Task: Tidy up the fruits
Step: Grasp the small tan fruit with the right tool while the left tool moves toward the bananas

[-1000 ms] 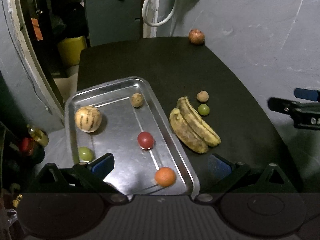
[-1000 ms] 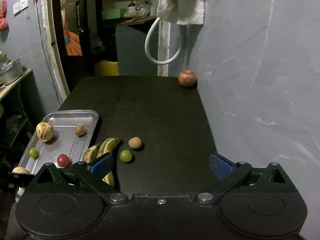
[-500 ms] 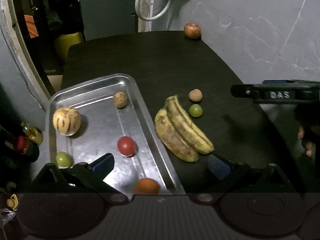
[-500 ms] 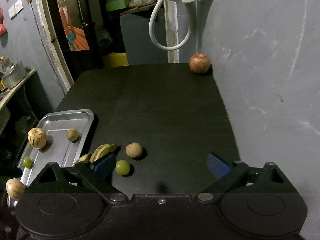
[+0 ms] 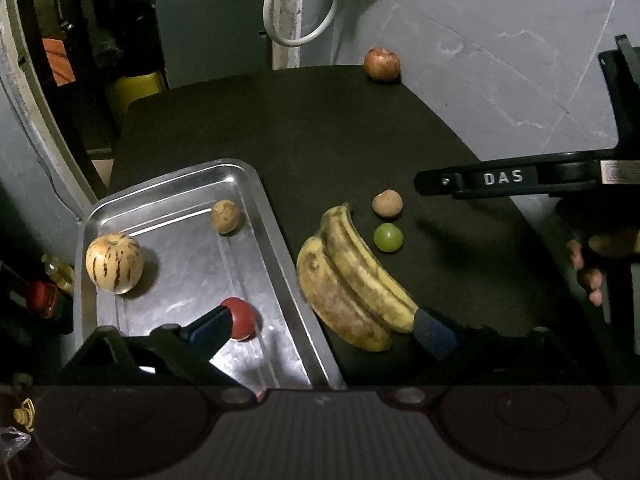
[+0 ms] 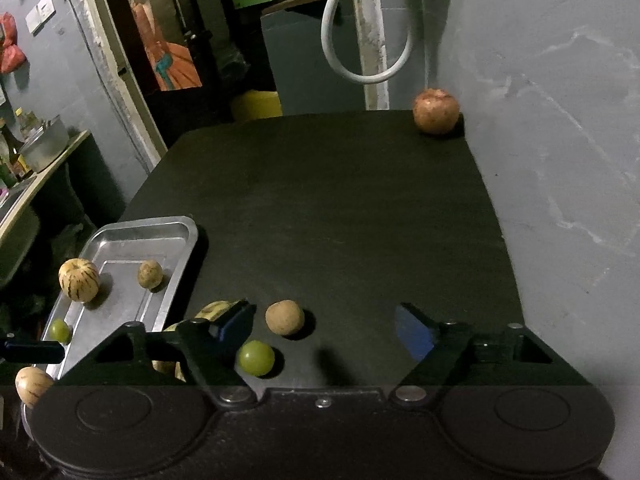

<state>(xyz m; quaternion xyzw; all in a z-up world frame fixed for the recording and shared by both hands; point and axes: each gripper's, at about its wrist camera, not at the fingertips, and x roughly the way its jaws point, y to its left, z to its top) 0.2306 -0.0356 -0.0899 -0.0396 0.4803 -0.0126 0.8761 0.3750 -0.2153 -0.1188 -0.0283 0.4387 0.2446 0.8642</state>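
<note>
Right hand-held gripper (image 6: 324, 328) lower, closing, empty; left (image 5: 324, 326) wide; bananas (image 5: 352, 280) stems away.

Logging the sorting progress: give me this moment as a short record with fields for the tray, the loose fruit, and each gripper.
tray: metal tray on the left of the black table
in tray: striped melon, brown fruit, red fruit, green fruit
loose on table: bananas, round brown fruit, green grape, pomegranate at far edge
left gripper: open, nothing between its fingers, above tray edge and bananas
right gripper: closing, nothing gripped yet; brown fruit and grape lie near its left finger
</note>
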